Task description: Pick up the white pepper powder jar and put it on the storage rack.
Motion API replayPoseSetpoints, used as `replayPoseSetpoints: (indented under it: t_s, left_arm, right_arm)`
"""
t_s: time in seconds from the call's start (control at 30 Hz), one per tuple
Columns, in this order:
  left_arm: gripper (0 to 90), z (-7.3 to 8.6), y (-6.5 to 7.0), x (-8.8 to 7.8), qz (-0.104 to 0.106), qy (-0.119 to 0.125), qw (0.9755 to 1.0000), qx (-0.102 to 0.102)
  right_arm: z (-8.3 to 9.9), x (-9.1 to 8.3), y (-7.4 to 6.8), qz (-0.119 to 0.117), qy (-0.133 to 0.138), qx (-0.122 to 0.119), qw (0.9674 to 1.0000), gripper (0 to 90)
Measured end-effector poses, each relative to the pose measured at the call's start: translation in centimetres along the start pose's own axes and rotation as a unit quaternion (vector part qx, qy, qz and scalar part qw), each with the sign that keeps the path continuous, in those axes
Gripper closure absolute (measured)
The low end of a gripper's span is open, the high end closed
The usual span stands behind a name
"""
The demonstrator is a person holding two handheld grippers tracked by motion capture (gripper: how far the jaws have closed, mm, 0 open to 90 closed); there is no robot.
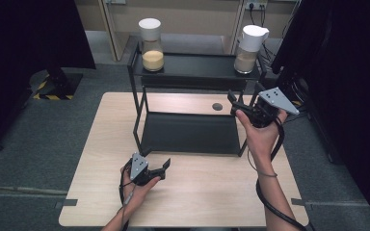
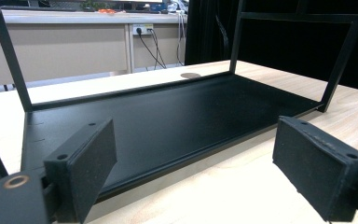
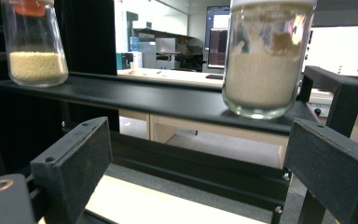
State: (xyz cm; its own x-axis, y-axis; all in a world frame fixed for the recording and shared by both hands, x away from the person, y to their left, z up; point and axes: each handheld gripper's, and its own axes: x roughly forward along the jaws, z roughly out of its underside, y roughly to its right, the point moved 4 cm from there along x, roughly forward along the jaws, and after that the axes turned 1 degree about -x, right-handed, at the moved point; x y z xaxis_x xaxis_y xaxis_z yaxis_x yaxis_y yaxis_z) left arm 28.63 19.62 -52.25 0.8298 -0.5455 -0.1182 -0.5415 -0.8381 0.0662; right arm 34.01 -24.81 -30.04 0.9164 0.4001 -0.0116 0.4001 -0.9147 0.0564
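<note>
right hand-held gripper [image 1: 238,102], jaws apart, faces a pale-powder jar [image 1: 250,49] on the shelf [image 1: 197,67]; left hand-held gripper [image 1: 161,168], jaws apart, rests on the surface [image 1: 197,187].

A lab or office is showing here — desks with monitors [image 3: 218,42] are standing behind, black curtains [image 1: 347,72] are hanging around.

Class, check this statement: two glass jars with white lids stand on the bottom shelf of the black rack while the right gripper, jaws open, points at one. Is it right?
Not quite. Both jars stand on the top shelf of the rack, as the high view shows; the bottom shelf is bare. The right gripper does point, open, at one.
</note>
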Motion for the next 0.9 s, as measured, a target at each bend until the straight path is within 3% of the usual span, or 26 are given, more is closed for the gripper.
replayPoseSetpoints:
  t_s: [0.9]
  left_arm:
    - [12.6,0.0,0.0,0.0,0.000,0.001,1.0000,0.000]
  right_arm:
    - [4.9,-1.3,-0.8,-0.013,-0.026,0.017,0.9994,7.3]
